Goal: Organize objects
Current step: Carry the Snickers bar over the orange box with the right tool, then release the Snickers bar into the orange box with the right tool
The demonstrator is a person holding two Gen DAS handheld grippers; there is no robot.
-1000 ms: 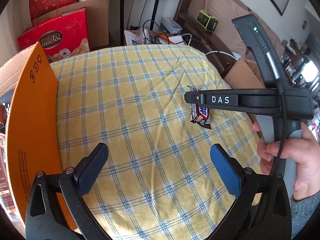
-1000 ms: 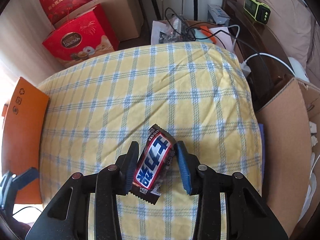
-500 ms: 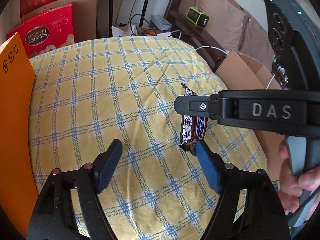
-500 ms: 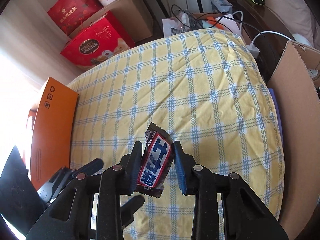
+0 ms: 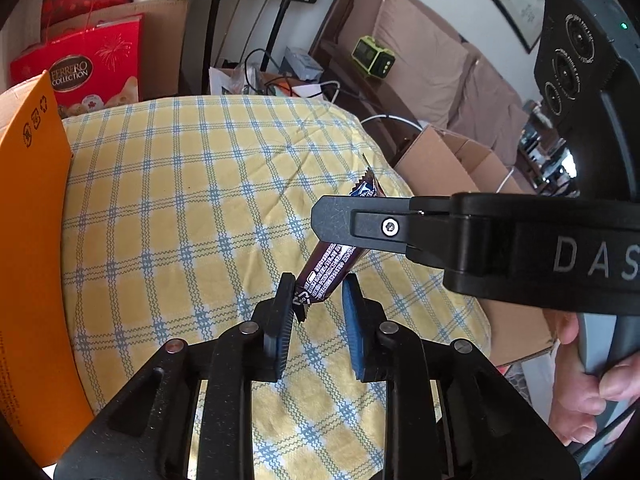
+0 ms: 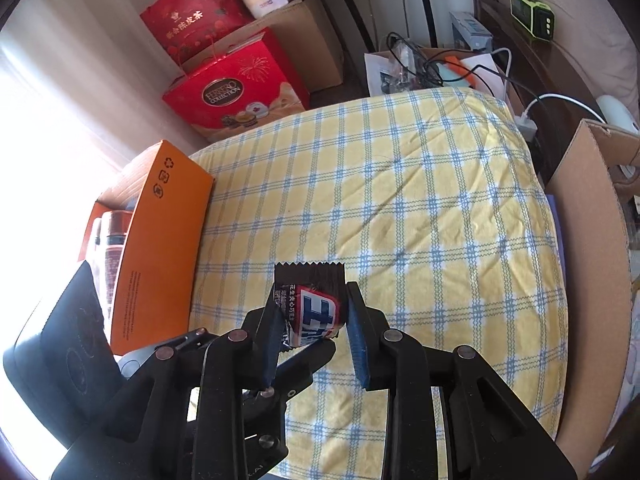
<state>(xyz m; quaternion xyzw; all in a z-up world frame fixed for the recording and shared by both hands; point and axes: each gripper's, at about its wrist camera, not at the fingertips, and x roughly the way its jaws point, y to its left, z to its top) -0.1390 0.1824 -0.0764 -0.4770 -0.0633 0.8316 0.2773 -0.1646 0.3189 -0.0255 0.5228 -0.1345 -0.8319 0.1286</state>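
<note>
One candy bar [image 6: 316, 312] is all I have in play, held up in the air above the checked bedspread [image 6: 420, 208], touching nothing below it. My right gripper [image 6: 313, 334] is clamped on it across the wrapper's middle. In the left wrist view, my left gripper [image 5: 318, 312] has its fingers narrowed around the bar's lower end; one pad [image 5: 282, 312] looks to touch the crimped edge, but I cannot tell whether the other bears on it. I read this as a hand-over midway, not yet complete.

The orange box [image 6: 160, 248] stands at the bed's left edge with bottles [image 6: 114, 236] already inside, so I judge earlier items stowed. Left to do: release right, carry the bar across, drop it in. A plain cardboard box [image 6: 592, 248] flanks the right.
</note>
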